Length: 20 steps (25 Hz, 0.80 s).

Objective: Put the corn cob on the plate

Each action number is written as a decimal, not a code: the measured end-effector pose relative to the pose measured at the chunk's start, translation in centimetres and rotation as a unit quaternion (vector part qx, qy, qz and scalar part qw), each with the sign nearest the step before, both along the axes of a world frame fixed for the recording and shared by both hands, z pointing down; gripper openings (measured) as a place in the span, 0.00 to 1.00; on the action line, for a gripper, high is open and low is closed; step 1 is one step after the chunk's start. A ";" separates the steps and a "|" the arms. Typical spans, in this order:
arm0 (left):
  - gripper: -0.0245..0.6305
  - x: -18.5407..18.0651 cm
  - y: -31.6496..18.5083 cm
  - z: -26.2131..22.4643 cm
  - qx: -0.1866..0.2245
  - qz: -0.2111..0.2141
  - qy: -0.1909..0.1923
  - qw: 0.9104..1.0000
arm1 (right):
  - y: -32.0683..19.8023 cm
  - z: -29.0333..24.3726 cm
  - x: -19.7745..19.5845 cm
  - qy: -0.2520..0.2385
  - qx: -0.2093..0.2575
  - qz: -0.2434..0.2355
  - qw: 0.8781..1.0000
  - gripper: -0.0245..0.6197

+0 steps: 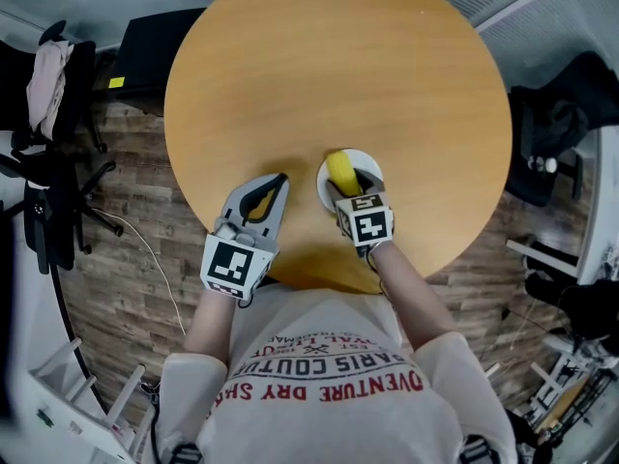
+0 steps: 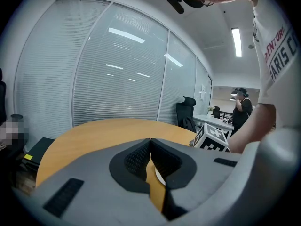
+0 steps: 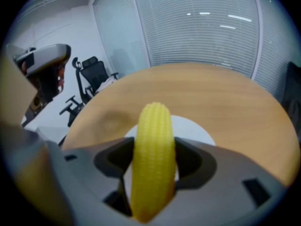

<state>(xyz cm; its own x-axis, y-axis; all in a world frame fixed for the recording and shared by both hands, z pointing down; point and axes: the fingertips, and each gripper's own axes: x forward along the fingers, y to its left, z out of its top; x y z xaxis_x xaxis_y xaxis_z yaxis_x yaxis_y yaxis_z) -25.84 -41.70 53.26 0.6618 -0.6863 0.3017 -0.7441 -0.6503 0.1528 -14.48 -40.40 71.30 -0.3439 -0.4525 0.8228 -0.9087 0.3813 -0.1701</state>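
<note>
Corn cob (image 3: 153, 164), one, in right hand-held gripper (image 3: 154, 147), one plate (image 3: 194, 128)

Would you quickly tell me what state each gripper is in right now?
Left gripper: shut, nothing between its jaws.
Right gripper: shut on the corn cob, over the plate.

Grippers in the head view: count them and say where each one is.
2. The left gripper, shut and empty, is over the round table, left of the white plate. The right gripper is over that plate, shut on the corn cob. None looks hidden.
</note>
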 end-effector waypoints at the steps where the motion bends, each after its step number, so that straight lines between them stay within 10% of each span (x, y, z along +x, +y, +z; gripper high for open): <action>1: 0.09 0.0 0.0 0.0 -0.001 0.000 0.001 1.000 | 0.0 -0.1 -0.1 -0.003 -0.001 0.002 1.000 0.45; 11: 0.09 0.3 0.5 -1.0 0.001 -0.007 0.010 1.000 | 0.1 -5.0 1.4 -0.043 0.055 0.049 0.996 0.45; 14: 0.09 0.8 1.0 -1.2 -0.002 -0.014 0.021 1.000 | 0.7 -7.0 2.5 -0.051 0.078 0.062 0.994 0.15; 20: 0.09 1.8 2.8 -3.0 0.005 -0.030 0.028 0.999 | 1.9 -11.7 4.2 -0.098 0.125 0.066 0.985 0.09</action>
